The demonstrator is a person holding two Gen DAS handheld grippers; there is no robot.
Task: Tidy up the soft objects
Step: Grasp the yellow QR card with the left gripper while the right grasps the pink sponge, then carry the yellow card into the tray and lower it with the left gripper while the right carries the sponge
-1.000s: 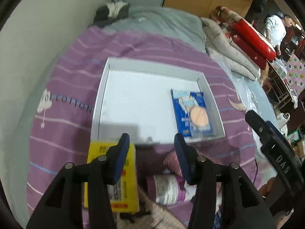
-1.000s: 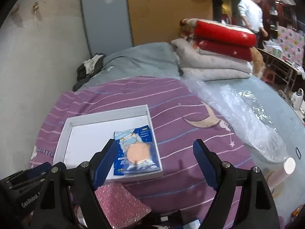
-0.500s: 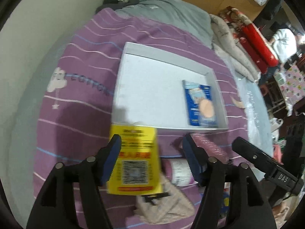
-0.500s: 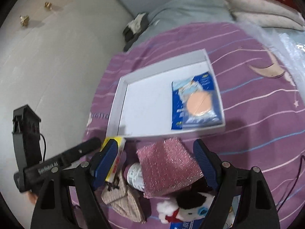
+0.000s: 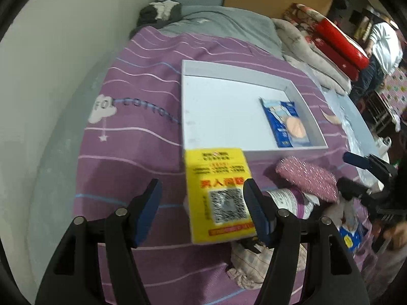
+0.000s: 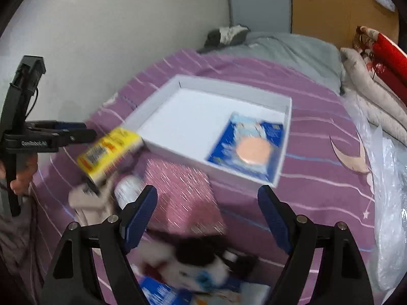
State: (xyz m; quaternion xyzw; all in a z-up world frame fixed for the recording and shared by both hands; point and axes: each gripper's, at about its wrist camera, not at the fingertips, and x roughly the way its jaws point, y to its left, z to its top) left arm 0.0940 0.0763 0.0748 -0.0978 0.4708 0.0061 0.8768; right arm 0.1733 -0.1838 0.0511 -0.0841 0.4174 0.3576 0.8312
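shallow white cardboard tray [image 5: 244, 152]: matt, smooth. purple striped cotton bedsheet [image 5: 132, 117]: soft woven cloth. yellow printed paper packet [image 5: 220, 193]: smooth. blue plastic-wrapped sachet [image 5: 285, 120]: glossy film. pink glittery pouch [image 6: 183, 193]: rough sparkle. clear crinkled plastic sheet [image 6: 389, 178]: shiny.

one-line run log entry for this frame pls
left gripper: open, jaws just widened, yellow pack between them, unpressed | right gripper: open above pink pouch | white tray: holds blue packet
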